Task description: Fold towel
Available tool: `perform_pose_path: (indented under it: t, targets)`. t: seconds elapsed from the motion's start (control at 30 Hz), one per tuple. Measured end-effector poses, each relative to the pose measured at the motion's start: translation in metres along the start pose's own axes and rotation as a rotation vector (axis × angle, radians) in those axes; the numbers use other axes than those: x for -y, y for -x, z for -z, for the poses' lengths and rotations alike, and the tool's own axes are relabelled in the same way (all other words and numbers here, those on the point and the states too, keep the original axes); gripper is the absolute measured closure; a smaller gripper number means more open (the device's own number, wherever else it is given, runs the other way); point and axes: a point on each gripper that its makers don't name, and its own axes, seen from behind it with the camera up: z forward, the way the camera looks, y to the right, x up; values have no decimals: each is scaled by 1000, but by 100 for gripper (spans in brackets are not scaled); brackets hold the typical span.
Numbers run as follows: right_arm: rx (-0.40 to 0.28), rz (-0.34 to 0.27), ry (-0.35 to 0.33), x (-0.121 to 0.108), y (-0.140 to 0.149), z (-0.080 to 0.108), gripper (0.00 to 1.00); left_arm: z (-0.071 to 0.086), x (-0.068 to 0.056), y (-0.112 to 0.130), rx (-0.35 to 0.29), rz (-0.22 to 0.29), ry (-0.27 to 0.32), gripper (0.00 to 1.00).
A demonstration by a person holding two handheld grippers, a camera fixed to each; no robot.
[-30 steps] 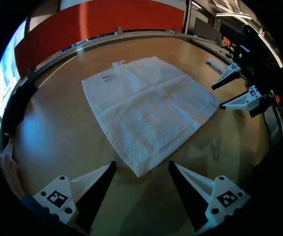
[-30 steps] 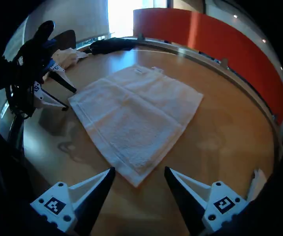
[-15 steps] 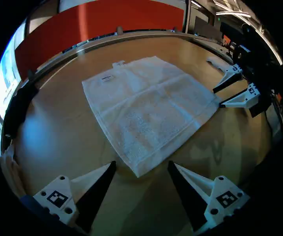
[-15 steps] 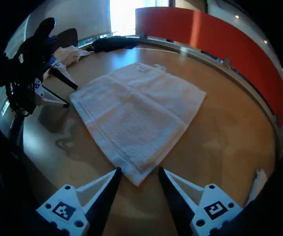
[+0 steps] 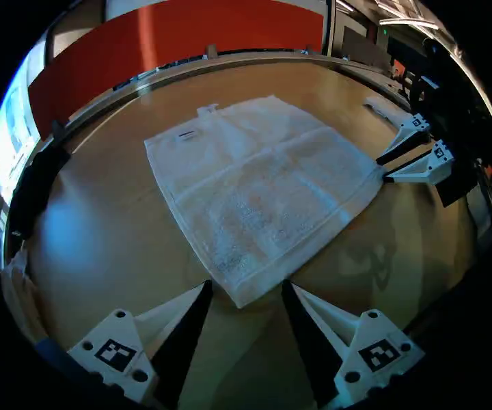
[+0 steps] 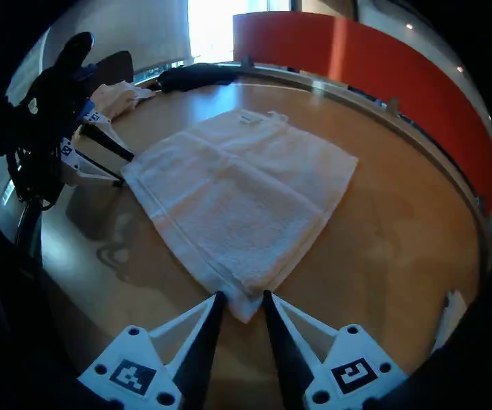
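Right gripper view | towel (image 6: 246, 191) diagonal | corner between right hand-held gripper (image 6: 242, 295) fingers

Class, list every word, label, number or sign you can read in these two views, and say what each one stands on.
No text here can be read.
On the towel, a sewn tag: dark marks, too small and blurred to read.
On the left gripper and the right gripper, square black-and-white markers: patterns only, no letters or numbers.
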Motion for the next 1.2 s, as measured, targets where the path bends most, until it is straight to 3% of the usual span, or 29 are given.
perform_pose_path:
  t: [0.27,0.33,0.47,0.63,0.87,1.2]
  targets:
    - [2,1,0,3,-1,-1,75,-2,2,0,9,14,-10,49]
    - [2,-3,1,5,-1,-1,77,-2,3,-1,8,15,-17,67]
    - [3,-13,3,6,-1,-1,79,-1,3,-2,6,23,-27,79]
    - [-11,-31,3,6,-5,1,90,0,0,-3,12,42,-23,84]
    - [-29,-43,5,6,-13,7,91,6,-3,-10,3,91,-14,85]
    - [-93,-31,9,3,-47,39,91,39,-1,-34,-29,140,-23,86]
